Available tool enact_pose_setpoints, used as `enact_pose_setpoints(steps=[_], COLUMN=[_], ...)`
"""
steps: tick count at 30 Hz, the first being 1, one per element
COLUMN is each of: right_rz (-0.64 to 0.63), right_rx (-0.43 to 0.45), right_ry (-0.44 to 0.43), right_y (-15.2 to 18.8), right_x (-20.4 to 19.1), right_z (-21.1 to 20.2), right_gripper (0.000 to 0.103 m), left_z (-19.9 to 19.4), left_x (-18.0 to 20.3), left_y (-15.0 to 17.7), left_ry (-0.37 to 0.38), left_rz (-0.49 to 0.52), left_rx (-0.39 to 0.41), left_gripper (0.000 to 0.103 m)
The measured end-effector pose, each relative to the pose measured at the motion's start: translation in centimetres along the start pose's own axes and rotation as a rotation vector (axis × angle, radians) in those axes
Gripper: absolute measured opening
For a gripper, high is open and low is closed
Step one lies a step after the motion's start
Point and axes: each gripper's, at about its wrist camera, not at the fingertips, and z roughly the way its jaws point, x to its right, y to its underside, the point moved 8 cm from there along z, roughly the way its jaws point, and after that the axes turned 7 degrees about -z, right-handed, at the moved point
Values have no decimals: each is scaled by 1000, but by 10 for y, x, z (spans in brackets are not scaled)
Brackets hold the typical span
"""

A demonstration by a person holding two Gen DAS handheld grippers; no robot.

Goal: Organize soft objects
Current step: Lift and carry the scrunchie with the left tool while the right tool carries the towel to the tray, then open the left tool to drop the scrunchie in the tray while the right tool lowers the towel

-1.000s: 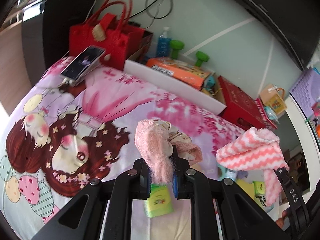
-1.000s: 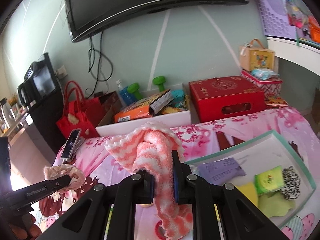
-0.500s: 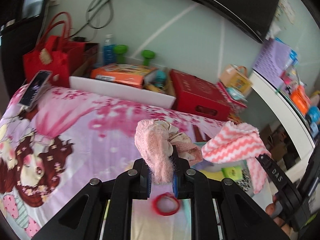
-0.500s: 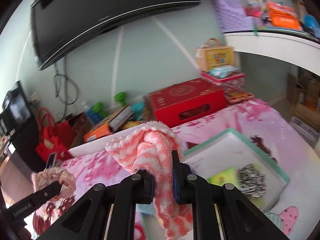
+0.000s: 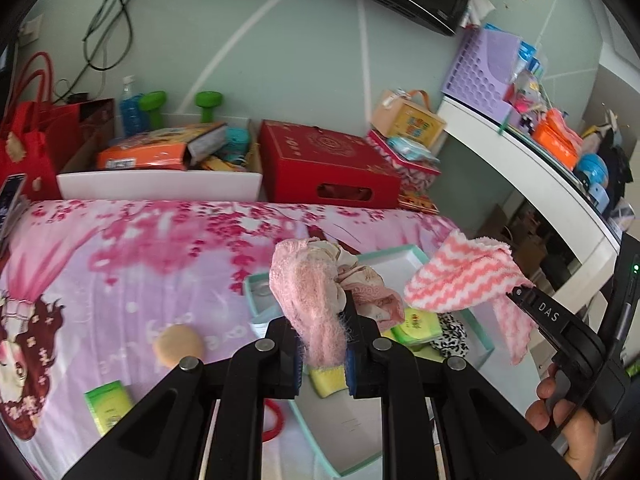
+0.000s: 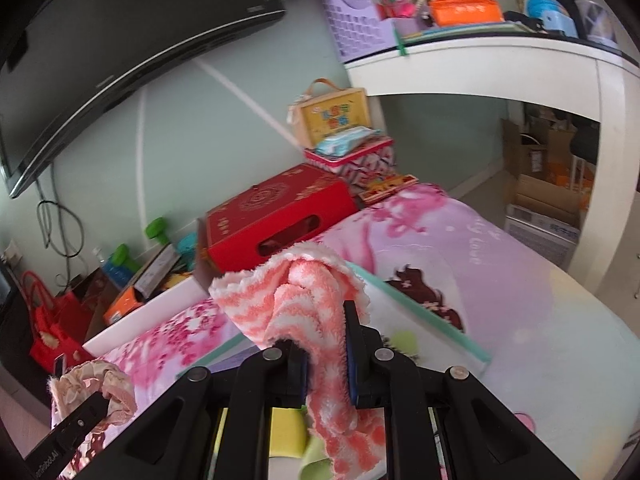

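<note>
While pinched, fuzzy pink scrunchie (image 5: 316, 300) & zigzag terry cloth (image 6: 308, 312) droop.

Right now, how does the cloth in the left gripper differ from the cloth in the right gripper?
The left gripper is shut on a pale pink cloth, plain and fuzzy, bunched with a printed piece. The right gripper is shut on a towel with coral and white zigzag stripes and a thicker pile. The pale pink cloth sits mostly bunched above its fingers; the towel hangs further below. Both are soft, clamped and held over the teal-rimmed tray.
</note>
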Motion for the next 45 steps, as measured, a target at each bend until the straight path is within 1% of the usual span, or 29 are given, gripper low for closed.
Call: enact_pose_setpoints(steps=[4,6,9,19,20,21,22,23,24,26,28,29,30,31,34,36,40,42,43,44,45], right_rz=[-12,-27,-57,-109,-111,-110,-109,-110,-112,-117,-128,-133,-139,-143,-147,-158,-154,-134,-122,-114,-106], right_rx=[-43,-75,-127,-212,-219,-230,-243,-254,-264,-286,-305,-311,-319,-329,-353,-373,-406,-422,-427,-429,-430], right_ry=[41,45,52,67,70,72,75,78,82,93,104,108,113,116,119,131,140,137,137,138,139], right_y=[8,16,27,44,45,46,47,48,50,53,55,55,56,57,59,61,67,70,72,73,73], right_x=[11,10,8,3,2,2,3,3,4,6,8,8,8,9,11,12,17,20,22,24,26], right_z=[16,27,44,65,65,65,65,65,65,65,64,63,63,62,60,60,62,64,64,64,64], right_gripper=[16,16,17,17,21,28,33,45,54,55,57,60,65,67,74,82,88,99,101,103,103], left_z=[17,24,39,71,72,75,76,77,78,78,78,78,77,77,76,75,71,69,68,68,67], left_x=[10,14,14,12,12,12,12,12,13,14,14,15,15,14,15,13,8,4,2,1,-2], left_y=[9,13,19,34,35,37,38,39,40,42,42,43,43,43,42,42,39,37,35,35,33], left_ry=[22,25,16,-1,-4,-6,-5,-5,-7,-15,-25,-29,-32,-35,-42,-58,-89,-99,-104,-106,-111], left_rz=[7,11,9,-6,-8,-11,-11,-9,-5,8,14,16,17,18,26,27,25,19,14,11,5], left_rx=[-33,-42,-63,-113,-118,-125,-131,-138,-143,-145,-146,-148,-149,-149,-153,-160,-156,-152,-146,-143,-139], left_gripper=[16,16,16,16,16,16,17,17,19,26,40,44,51,55,61,65,77,82,85,85,87])
